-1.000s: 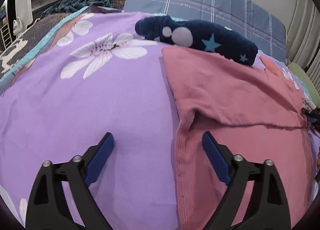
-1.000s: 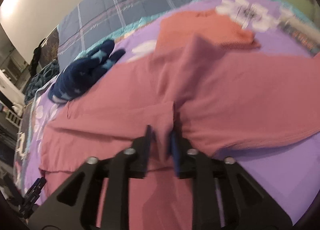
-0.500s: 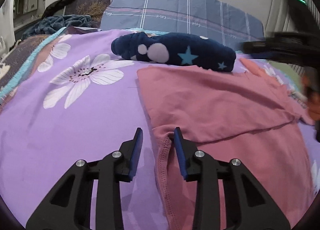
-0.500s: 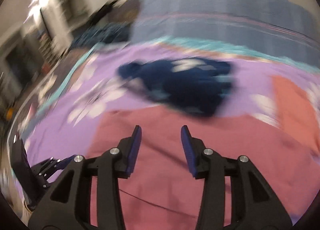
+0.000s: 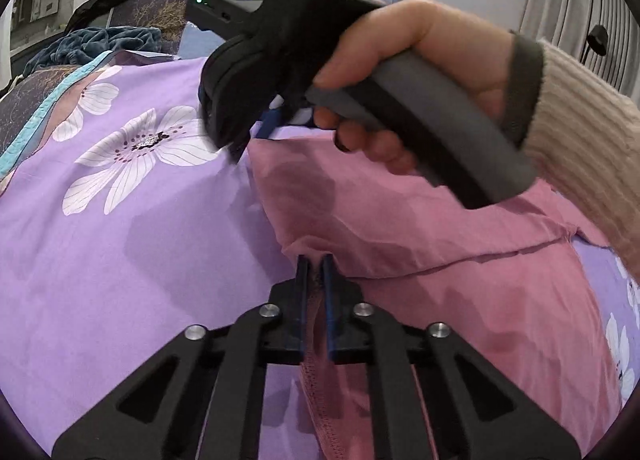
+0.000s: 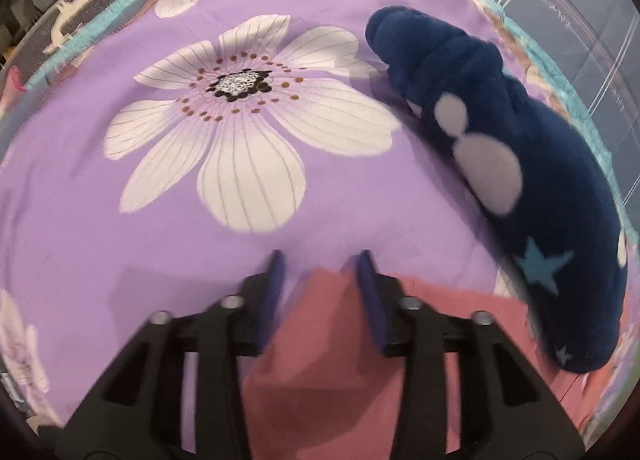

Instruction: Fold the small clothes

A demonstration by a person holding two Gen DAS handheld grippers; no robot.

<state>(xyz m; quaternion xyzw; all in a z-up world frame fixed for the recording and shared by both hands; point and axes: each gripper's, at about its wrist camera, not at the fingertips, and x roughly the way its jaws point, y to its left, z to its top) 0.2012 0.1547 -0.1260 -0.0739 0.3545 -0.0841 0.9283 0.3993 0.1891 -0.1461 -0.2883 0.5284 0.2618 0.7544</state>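
Note:
A pink garment [image 5: 400, 220] lies partly folded on the purple flowered bedsheet [image 5: 140, 240]. My left gripper [image 5: 315, 260] has closed its jaws onto the garment's stitched left edge, and the fabric is pinched between the blue pads. A person's hand [image 5: 420, 60] in a beige sleeve holds the right gripper just above the garment's far left corner. In the right wrist view, my right gripper [image 6: 320, 260] points down at that corner of the pink garment [image 6: 340, 380]. Its jaws are closing but still stand apart, with the corner between them and not pressed.
A navy fleece piece with stars and pale spots [image 6: 520, 180] lies right behind the pink garment's far edge. A blue plaid quilt [image 6: 560, 0] lies beyond it. A dark teal blanket [image 5: 100, 40] is heaped at the far left, and pale curtains [image 5: 580, 0] hang at the right.
My left gripper went from wide open to shut on the pink garment's left edge. The right gripper let go of the fabric, swung left across the garment and now hovers over its far left corner.

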